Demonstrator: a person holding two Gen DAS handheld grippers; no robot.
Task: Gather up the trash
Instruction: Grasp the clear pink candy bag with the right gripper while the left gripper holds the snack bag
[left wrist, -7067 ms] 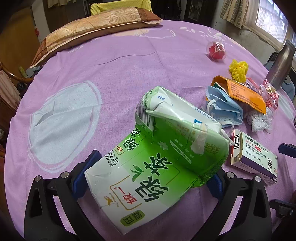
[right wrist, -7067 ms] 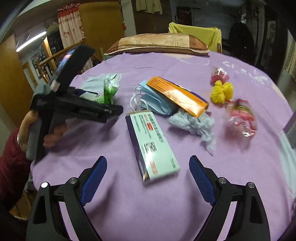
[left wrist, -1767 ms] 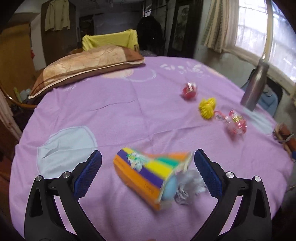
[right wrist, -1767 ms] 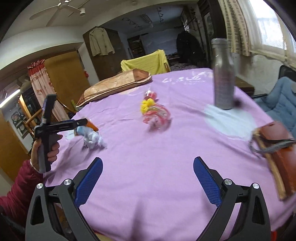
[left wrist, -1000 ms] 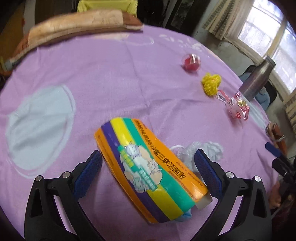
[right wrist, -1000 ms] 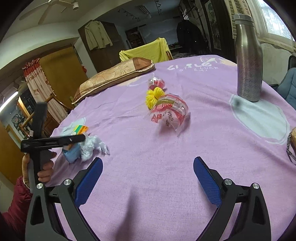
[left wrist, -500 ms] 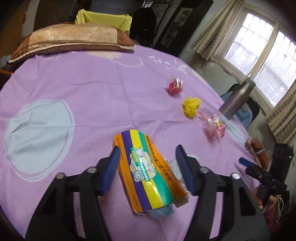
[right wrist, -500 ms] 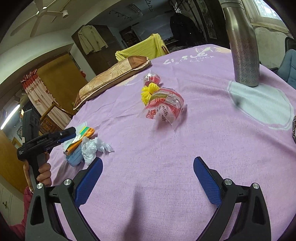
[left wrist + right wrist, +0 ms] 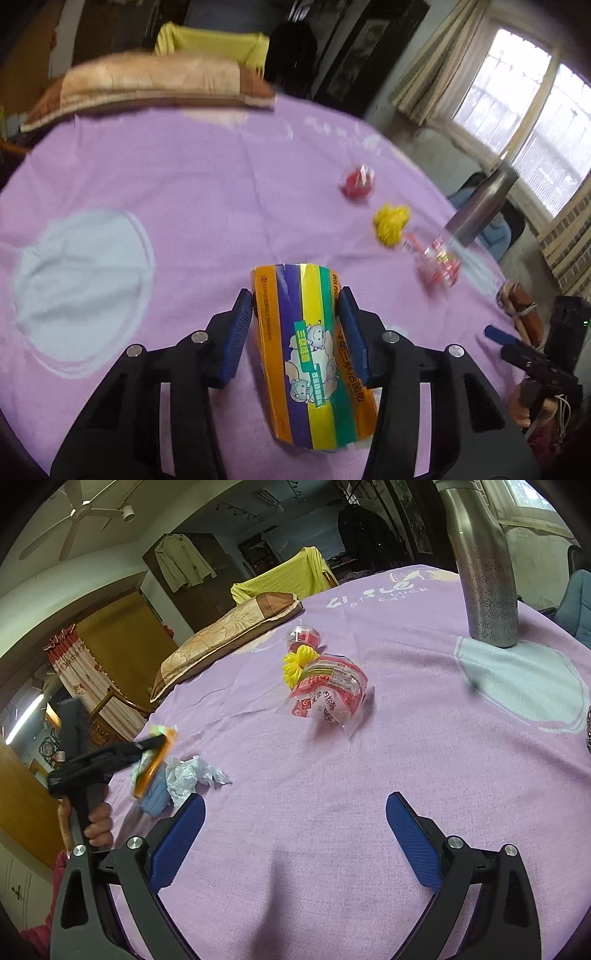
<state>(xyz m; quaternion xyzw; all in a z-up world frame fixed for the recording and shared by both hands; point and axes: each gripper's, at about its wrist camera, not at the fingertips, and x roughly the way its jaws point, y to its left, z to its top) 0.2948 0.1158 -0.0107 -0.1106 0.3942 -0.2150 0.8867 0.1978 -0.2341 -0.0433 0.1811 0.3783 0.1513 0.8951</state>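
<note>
The left gripper [image 9: 295, 332], wide open a second ago, is being closed around the striped foil packet [image 9: 314, 354], now pinched for collection; the right gripper [image 9: 295, 842] is held spread, empty.

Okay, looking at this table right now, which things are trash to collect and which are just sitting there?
Trash for the job:
- striped box, between the closing left gripper pads
- crumpled tissue
- blue face mask
- red snack wrapper
- yellow netting
- clear cup with red

Just lying about:
- steel bottle
- pillow
- brown pouch
- open right gripper
</note>
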